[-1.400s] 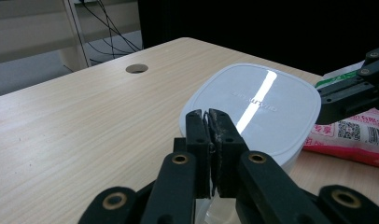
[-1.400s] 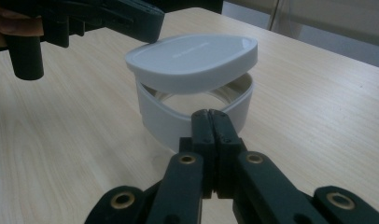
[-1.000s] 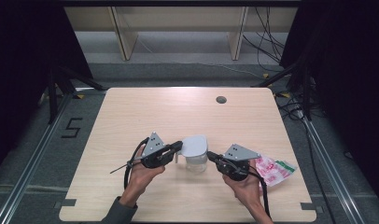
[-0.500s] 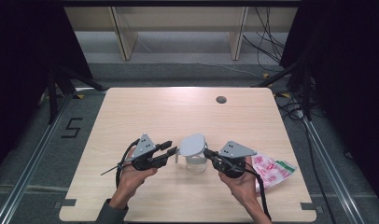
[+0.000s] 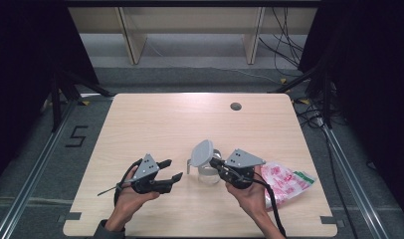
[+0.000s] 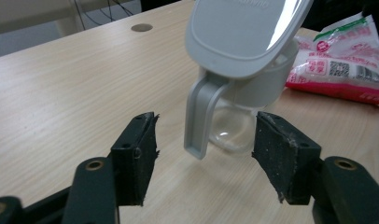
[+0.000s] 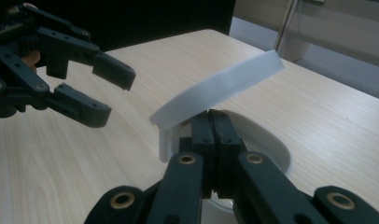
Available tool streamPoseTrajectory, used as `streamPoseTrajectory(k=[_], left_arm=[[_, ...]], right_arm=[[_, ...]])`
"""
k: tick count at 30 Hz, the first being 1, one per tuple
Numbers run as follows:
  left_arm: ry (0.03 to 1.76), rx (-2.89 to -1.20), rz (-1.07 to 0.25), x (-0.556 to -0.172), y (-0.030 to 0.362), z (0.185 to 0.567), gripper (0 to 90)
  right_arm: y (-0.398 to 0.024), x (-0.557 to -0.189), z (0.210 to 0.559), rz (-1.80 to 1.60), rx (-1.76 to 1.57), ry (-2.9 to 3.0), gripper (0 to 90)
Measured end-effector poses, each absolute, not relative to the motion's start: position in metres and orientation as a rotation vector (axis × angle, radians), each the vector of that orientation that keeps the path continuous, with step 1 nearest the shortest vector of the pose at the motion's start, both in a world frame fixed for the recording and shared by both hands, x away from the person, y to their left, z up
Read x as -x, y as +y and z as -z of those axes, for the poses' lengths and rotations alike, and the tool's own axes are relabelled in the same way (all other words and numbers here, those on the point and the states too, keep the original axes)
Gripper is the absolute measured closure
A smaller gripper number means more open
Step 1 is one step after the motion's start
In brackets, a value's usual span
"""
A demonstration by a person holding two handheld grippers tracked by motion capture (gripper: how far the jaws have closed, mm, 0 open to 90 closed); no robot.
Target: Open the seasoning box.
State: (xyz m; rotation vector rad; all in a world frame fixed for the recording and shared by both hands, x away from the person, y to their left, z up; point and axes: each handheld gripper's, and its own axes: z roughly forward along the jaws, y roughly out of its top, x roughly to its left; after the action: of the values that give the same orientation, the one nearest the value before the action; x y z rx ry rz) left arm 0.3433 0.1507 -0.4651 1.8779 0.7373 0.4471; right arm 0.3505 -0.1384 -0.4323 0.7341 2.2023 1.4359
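A clear jug (image 5: 208,173) with a grey handle (image 6: 201,116) stands on the table near the front. Its pale grey lid (image 5: 202,152) is tilted up on the side toward my left gripper. My left gripper (image 5: 174,169) lies a little to the left of the jug; its jaws have just been opening and nothing is between them. In its own view the handle and lid (image 6: 243,28) stand just beyond the left gripper (image 6: 205,128). My right gripper (image 5: 212,162) is shut, its tips (image 7: 209,119) tucked under the raised lid (image 7: 215,93) at the jug's rim (image 7: 267,140).
A pink and white snack bag (image 5: 284,181) lies right of the jug, beside the right hand, and appears behind the jug (image 6: 341,65). A round cable hole (image 5: 235,106) sits near the table's far edge. Shelving and cables stand beyond the wooden table (image 5: 155,124).
The left gripper let go of the lid, opened, and drew back to the left. The lid has tipped up more steeply. The right gripper stayed shut at the jug.
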Motion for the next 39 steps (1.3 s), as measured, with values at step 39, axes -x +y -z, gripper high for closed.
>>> streamPoseTrajectory(k=[39], left_arm=[[0.804,-1.877,-0.377,-0.340,0.152,0.477,27.6]], right_arm=[[-0.223,-0.309,0.458,-1.284,-0.920,2.244,90.0]])
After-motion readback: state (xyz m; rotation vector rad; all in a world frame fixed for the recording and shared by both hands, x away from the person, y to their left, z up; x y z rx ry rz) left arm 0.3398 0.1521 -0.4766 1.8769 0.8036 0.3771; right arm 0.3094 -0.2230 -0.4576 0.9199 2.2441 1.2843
